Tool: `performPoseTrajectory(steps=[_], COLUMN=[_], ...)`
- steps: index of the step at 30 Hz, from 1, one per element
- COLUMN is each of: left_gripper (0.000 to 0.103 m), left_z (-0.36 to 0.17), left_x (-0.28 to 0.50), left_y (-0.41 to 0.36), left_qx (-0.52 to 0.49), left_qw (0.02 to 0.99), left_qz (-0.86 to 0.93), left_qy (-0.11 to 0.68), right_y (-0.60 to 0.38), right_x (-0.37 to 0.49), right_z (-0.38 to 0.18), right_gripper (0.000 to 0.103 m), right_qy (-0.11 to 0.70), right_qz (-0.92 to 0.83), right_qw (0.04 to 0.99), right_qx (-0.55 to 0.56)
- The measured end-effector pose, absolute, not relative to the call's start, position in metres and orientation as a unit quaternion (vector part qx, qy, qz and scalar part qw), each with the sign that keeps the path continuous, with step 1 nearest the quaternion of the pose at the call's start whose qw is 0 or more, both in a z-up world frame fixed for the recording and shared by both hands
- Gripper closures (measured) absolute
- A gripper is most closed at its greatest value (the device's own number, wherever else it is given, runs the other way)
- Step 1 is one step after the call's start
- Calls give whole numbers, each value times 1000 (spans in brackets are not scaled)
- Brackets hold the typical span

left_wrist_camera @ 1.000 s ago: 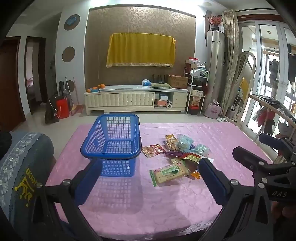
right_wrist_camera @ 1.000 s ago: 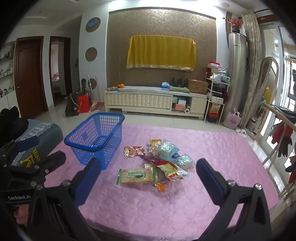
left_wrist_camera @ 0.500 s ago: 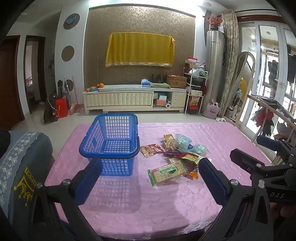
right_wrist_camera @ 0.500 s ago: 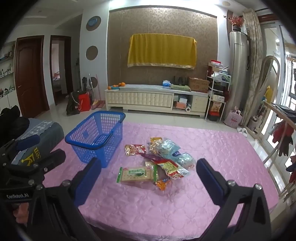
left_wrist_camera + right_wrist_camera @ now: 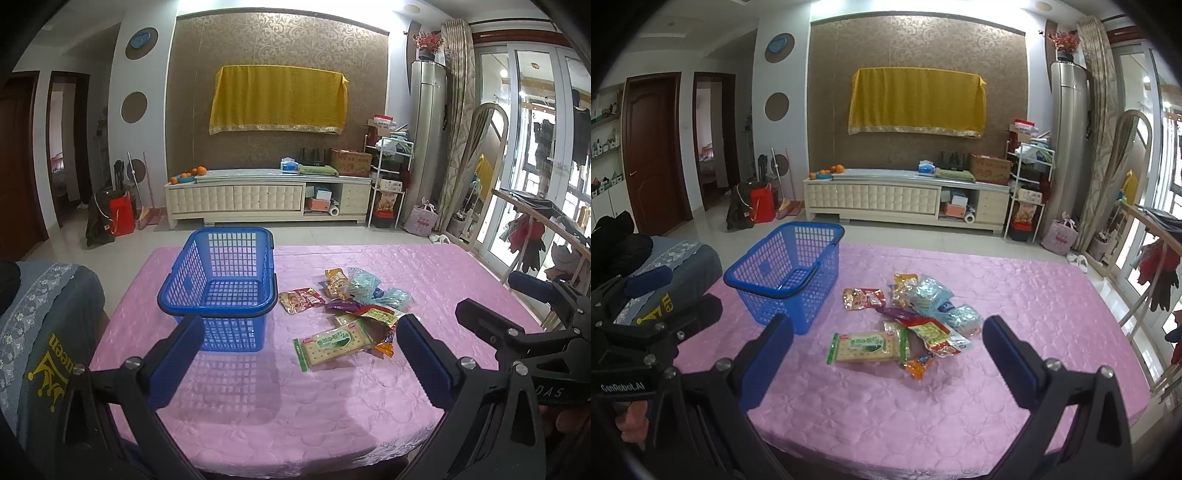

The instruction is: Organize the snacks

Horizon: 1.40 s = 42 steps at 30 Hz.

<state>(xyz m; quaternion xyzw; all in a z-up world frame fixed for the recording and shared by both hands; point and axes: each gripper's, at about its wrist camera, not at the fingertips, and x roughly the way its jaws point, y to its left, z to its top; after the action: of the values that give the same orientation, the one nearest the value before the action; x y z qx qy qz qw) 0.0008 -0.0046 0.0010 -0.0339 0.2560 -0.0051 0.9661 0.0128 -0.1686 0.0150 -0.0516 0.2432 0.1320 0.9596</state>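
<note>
An empty blue plastic basket [image 5: 221, 291] [image 5: 786, 273] stands on the pink table [image 5: 295, 398] [image 5: 1015, 295], left of a pile of snack packets. The pile holds a green-labelled cracker pack [image 5: 334, 341] [image 5: 870, 347], a red packet [image 5: 301, 300] [image 5: 862, 298], pale blue bags [image 5: 364, 282] [image 5: 931, 291] and a red-yellow packet [image 5: 936, 338]. My left gripper [image 5: 297, 349] is open and empty, above the table's near part, short of the basket and crackers. My right gripper [image 5: 886, 349] is open and empty, just short of the cracker pack.
A grey-covered chair [image 5: 40, 332] stands at the table's left edge. Behind the table are tiled floor, a white TV cabinet [image 5: 266, 197] and a shelf rack [image 5: 388, 184]. A clothes rail [image 5: 535, 221] stands to the right.
Both grippers have moved slightly back and up; the basket and snacks sit a little lower and smaller in view. Nothing on the table has moved.
</note>
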Motion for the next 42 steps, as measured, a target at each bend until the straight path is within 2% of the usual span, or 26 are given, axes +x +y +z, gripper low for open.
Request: performPoseTrajectory(steps=[42], left_gripper=[0], left_z=[4], left_x=[-3], left_y=[5], left_qx=[-39], left_qw=[964], left_qz=[-7], left_qy=[264], right_y=[-166], right_x=[16], right_z=[17], right_gripper=[0], right_qy=[254], right_qz=[145], right_qw=[955], right_qx=[-44])
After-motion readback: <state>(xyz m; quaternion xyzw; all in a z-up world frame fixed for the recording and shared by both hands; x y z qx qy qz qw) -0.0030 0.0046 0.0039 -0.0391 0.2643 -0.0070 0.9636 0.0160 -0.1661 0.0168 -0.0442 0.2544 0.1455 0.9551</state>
